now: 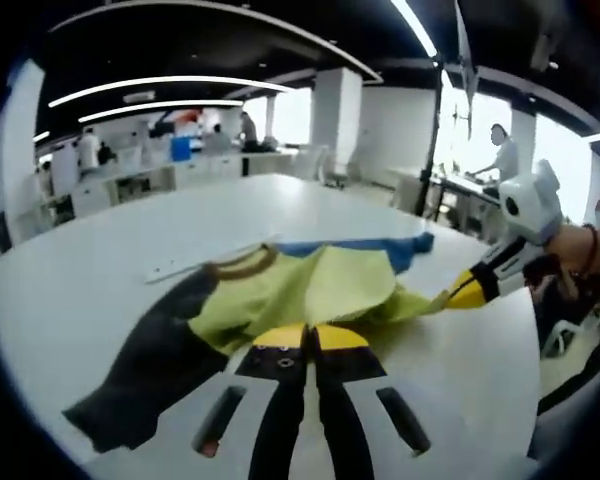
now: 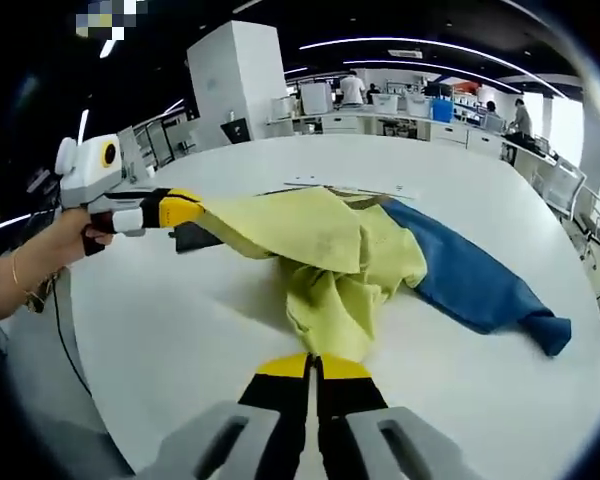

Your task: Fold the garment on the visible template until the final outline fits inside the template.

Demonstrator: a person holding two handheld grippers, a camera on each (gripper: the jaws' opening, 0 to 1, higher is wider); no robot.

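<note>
both grippers pinch closed: left gripper (image 1: 308, 340) low and forward, right gripper (image 2: 313, 366) likewise; a hand (image 2: 65, 240) holds the left.

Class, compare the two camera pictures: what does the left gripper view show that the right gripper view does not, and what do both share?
Left gripper view alone: the garment's dark grey sleeve spread toward the camera, and its brown collar.

Right gripper view alone: the whole blue sleeve down to its cuff; the left view catches just a strip.

Both: the white table, the yellow garment body, and each gripper, left gripper and right gripper, jaws shut on yellow fabric.
</note>
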